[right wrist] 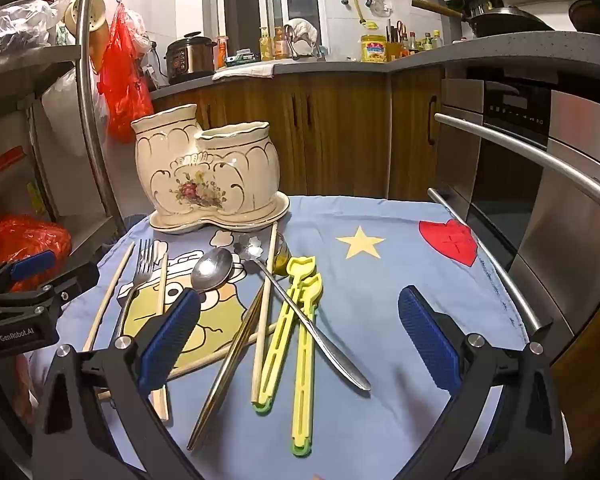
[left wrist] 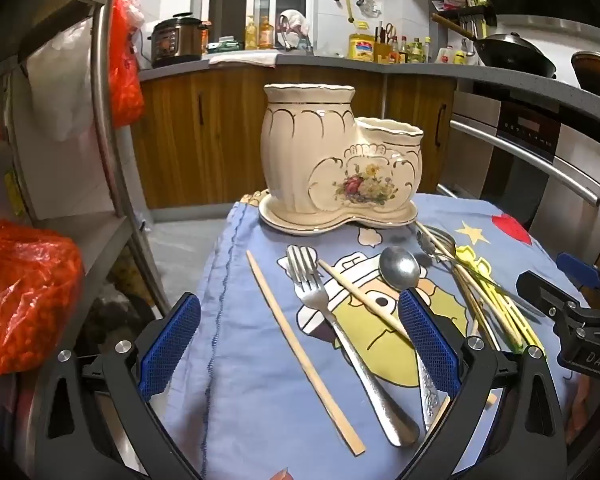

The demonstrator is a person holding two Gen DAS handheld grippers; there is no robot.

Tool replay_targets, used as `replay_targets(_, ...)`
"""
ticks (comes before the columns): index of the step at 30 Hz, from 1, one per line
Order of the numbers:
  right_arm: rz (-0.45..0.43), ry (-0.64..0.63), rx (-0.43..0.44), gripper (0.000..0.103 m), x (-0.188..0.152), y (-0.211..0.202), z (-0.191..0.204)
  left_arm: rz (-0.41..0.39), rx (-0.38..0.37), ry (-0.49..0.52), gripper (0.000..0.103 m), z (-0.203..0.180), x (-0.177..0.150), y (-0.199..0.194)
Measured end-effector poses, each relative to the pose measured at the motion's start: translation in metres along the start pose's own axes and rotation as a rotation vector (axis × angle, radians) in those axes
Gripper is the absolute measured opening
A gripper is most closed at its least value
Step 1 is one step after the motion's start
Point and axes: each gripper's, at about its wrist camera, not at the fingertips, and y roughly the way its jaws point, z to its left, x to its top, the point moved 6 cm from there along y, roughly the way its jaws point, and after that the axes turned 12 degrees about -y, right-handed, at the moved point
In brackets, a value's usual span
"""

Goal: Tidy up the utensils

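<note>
Left tongs, right tongs: both tilted downward over tabletop, blue pads spread wide, gripping nothing.

Room: kitchen, wooden cabinets, steel oven at right.

Blue cartoon-print cloth covers tabletop.

Cream floral ceramic two-pot utensil holder upright on matching saucer, far edge.

Steel fork, steel spoon, wooden chopsticks, yellow plastic tongs-like pieces lie loose on cloth, near holder.

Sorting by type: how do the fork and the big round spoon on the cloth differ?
The fork ends in tines; the spoon ends in a smooth oval bowl. The fork's whole handle shows, while the spoon's is partly hidden behind a blue pad. Both are silver metal, lying flat on the cloth.
</note>
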Motion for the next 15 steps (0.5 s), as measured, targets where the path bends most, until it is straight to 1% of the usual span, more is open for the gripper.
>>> replay_targets(8, 0.001, 0.007, 0.002, 0.098, -0.0005, 0.0007, -0.0002, -0.012, -0.002, -0.012, 0.098, 0.0027, 0.0018, 0.0002)
replay_targets(9, 0.001, 0.006, 0.001, 0.098, -0.0005, 0.0006, 0.0001, -0.004, -0.002, 0.000, 0.098, 0.0001, 0.0003, -0.0005)
replay_targets(15, 0.004, 0.010, 0.005, 0.098, -0.0008, 0.0010, 0.0002, -0.004, -0.002, 0.000, 0.098, 0.0007, 0.0005, -0.0007)
